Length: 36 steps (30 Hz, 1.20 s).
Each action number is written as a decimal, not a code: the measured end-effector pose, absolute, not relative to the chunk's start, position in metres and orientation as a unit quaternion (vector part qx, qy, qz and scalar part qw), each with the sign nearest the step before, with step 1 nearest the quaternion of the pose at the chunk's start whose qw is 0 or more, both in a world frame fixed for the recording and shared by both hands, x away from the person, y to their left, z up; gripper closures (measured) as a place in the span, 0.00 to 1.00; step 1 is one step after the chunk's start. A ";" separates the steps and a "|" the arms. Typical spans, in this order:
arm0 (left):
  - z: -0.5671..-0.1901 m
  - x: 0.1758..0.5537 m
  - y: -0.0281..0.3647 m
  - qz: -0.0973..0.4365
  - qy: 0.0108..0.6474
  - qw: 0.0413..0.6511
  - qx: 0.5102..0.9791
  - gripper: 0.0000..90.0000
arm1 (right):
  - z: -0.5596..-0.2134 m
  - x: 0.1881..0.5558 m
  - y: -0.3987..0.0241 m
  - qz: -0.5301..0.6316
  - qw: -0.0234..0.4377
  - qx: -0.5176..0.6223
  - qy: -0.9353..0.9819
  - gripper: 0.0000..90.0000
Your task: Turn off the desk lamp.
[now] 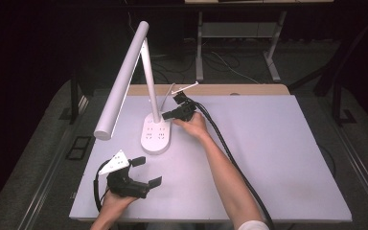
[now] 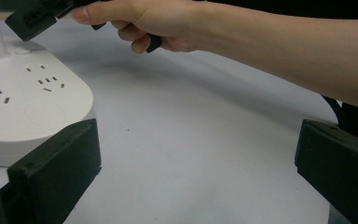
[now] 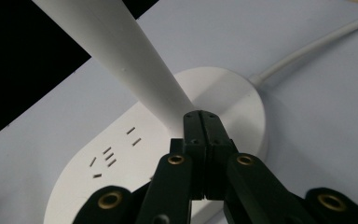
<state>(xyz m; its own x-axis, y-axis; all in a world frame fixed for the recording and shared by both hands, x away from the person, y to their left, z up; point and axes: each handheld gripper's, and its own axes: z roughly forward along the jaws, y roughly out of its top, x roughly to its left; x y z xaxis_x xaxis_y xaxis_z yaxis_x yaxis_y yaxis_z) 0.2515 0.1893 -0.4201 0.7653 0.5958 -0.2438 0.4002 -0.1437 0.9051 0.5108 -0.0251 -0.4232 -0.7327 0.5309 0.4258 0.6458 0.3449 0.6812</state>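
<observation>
Right tool (image 1: 172, 113), jaws pressed together and empty, is hovering over the white oval lamp base with sockets (image 1: 155, 134), mid-desk toward the far edge. Probably lining up a button press; next, a straight downward push. Left tool (image 1: 146, 171) is resting spread near the front-left corner.

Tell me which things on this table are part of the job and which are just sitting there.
In the job:
- desk lamp with its socket base
- right tool, shut, tip at the lamp stem's foot

Just sitting there:
- left tool, open, away from the base
- white cable behind the base
</observation>
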 end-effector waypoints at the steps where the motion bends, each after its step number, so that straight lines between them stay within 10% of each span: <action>1: -0.420 0.252 0.189 0.087 0.332 0.564 0.751 0.00 | -0.425 0.511 -0.025 -0.444 0.065 -0.360 -0.818 1.00; 36: -0.420 0.251 0.189 0.086 0.332 0.566 0.750 0.00 | -0.433 0.511 -0.020 -0.445 0.068 -0.381 -0.808 1.00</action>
<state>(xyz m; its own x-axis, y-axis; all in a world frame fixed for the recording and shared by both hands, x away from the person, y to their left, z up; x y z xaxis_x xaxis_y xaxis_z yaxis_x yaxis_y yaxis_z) 0.2513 0.1891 -0.4201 0.7648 0.5950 -0.2471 0.4007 -0.1390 0.9056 0.5106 -0.0203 -0.4332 -0.7000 0.5555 0.4487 0.6762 0.3137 0.6665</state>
